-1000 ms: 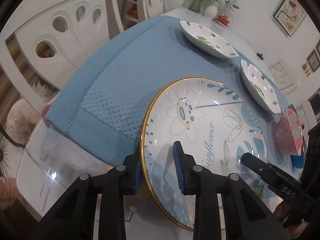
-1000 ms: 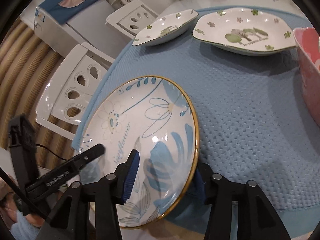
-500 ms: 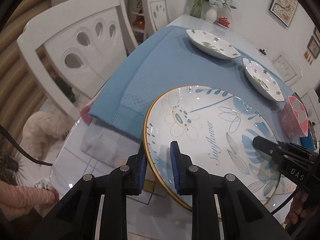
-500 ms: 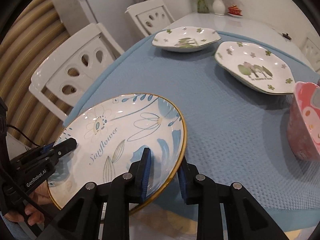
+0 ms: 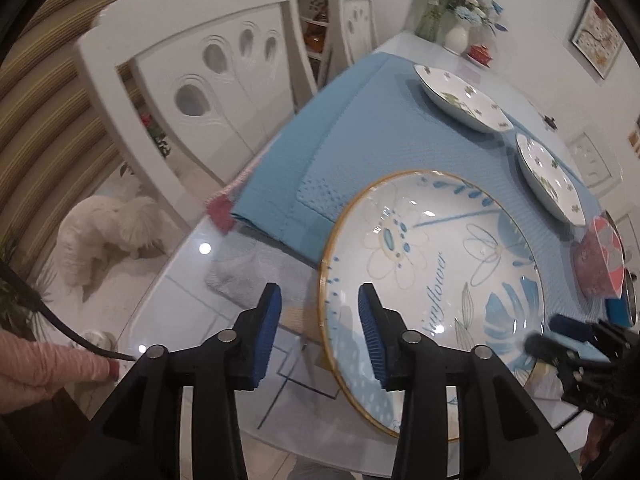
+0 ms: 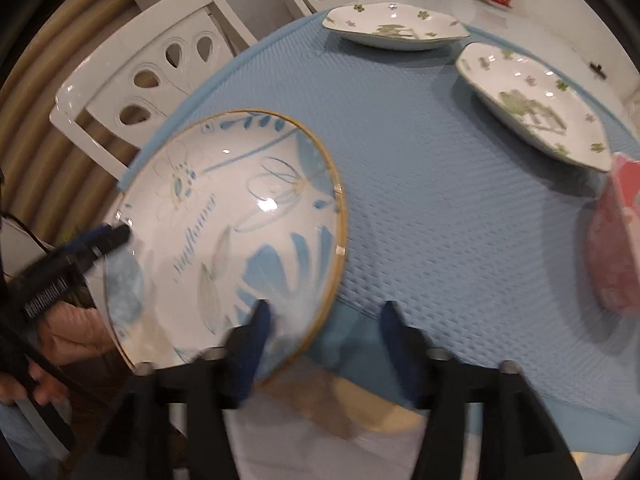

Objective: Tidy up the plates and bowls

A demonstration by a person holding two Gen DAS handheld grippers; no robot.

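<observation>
The big round plate [image 5: 436,276], white with blue flowers and a gold rim, lay at the near edge of the table [image 5: 192,292], partly on the blue cloth [image 5: 360,128] and partly past the cloth's near hem over the glass top. Nothing was in it.

The left gripper [image 5: 320,320] had just been opening; its blue pads stood apart on either side of the plate's left rim, one pad over the inside, the other outside, neither pressing on it. The right gripper [image 6: 324,336] had also just been opening; its fingers stood apart astride the plate's near right rim, blurred, with no grip visible.

Farther along the cloth sat two white dishes with green clover prints, one far [image 6: 396,26] and one to the right [image 6: 536,104], both empty. A pink bowl [image 6: 616,236] stood at the right edge of the cloth; I could not tell what, if anything, was in it.

White chairs [image 5: 208,80] stood along the left side of the table.
</observation>
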